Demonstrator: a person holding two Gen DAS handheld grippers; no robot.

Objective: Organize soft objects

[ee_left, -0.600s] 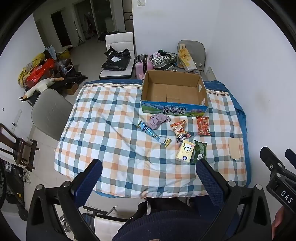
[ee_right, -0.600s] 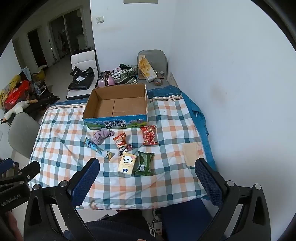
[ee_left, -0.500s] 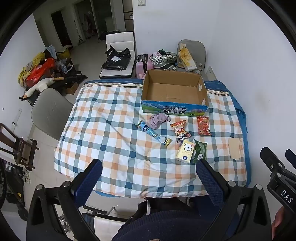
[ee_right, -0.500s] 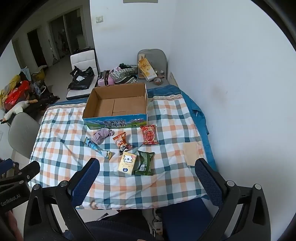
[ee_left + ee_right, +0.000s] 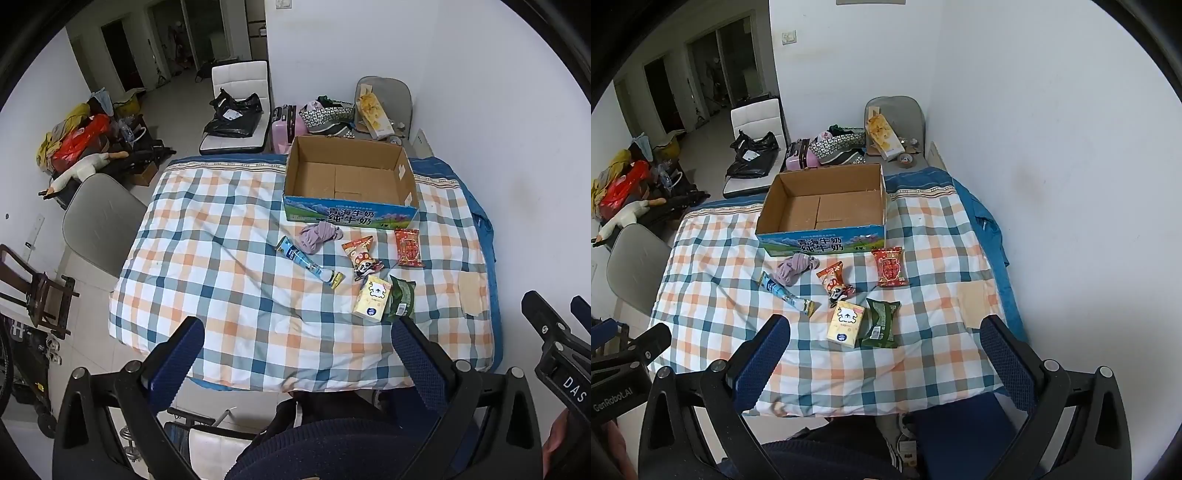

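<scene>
left wrist view: left gripper [image 5: 295,334] fingers spread wide, holding nothing, above near table edge. cloth [image 5: 318,236], tube [image 5: 308,263], snack packets [image 5: 384,273] lie just before open box [image 5: 351,177].
right wrist view: right gripper [image 5: 882,332] wide apart, holding nothing; same layout.

I have 2 wrist fisheye views, both held high above the near edge of the checked table [image 5: 229,258], well back from it and tilted down toward the far wall. The left wrist view sits to the left and takes in the floor and grey chair [image 5: 99,218]; the right wrist view sits to the right, near the white wall. Both share the cardboard box [image 5: 351,184] [image 5: 823,210] and the whole tabletop.
</scene>
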